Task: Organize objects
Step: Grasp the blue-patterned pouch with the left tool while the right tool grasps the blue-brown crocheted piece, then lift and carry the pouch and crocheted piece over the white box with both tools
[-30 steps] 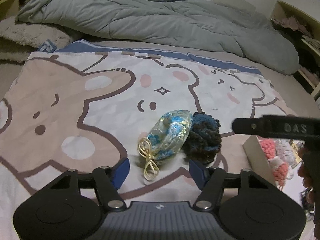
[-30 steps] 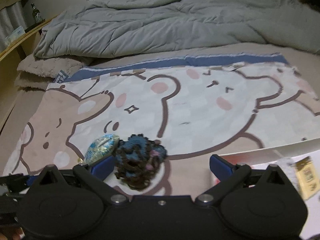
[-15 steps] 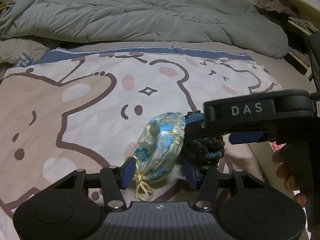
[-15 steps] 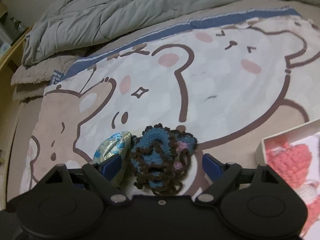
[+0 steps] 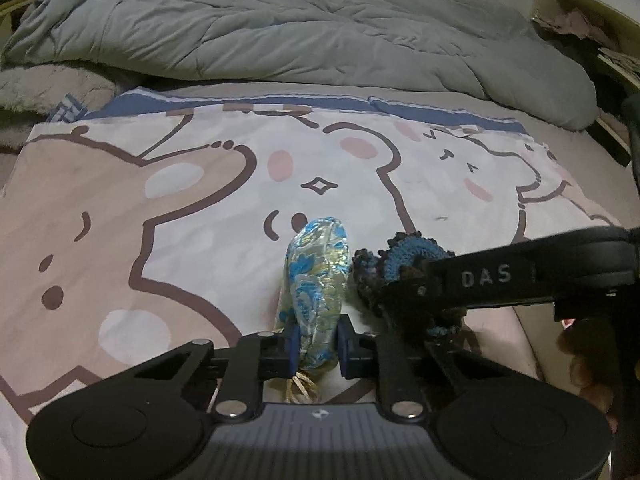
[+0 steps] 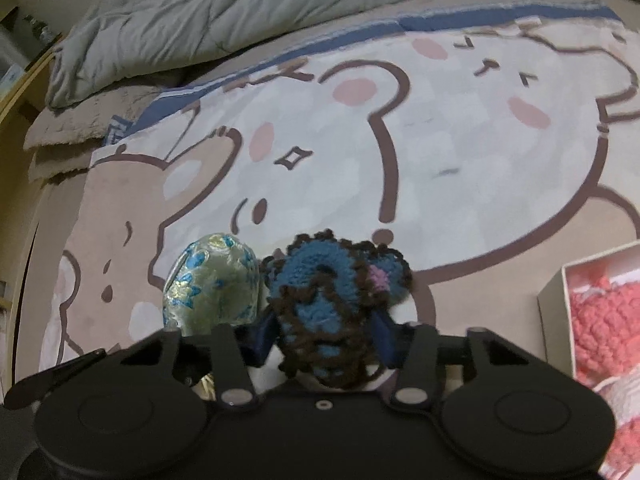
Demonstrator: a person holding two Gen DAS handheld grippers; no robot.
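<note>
While both my grippers sit low over the bed, I read the scene like this:

Pouch: the blue-and-gold brocade pouch [image 5: 318,280] stands on edge near the front edge of the bear sheet [image 5: 192,216], its gold cord [image 5: 301,390] trailing toward me.
Left gripper: my left gripper [image 5: 318,344] has its blue pads pressed against the pouch's lower end from both sides, so it grips the pouch.
Crochet piece: the blue-and-brown crochet piece [image 6: 332,312] sits just right of the pouch, touching it, also near the sheet's front edge.
Right gripper: my right gripper [image 6: 326,338] has its fingers closed in on either side of the crochet piece, clamping it; in the left view its black body marked DAS crosses in front of the piece.
Box: a pale box [image 6: 554,308] lies at the sheet's front right corner, with pink yarn items [image 6: 604,320] inside it.
Sheet: the bear sheet covers the middle of the bed.
Duvet: a grey duvet [image 5: 304,40] is bunched along the bed's far edge.
</note>
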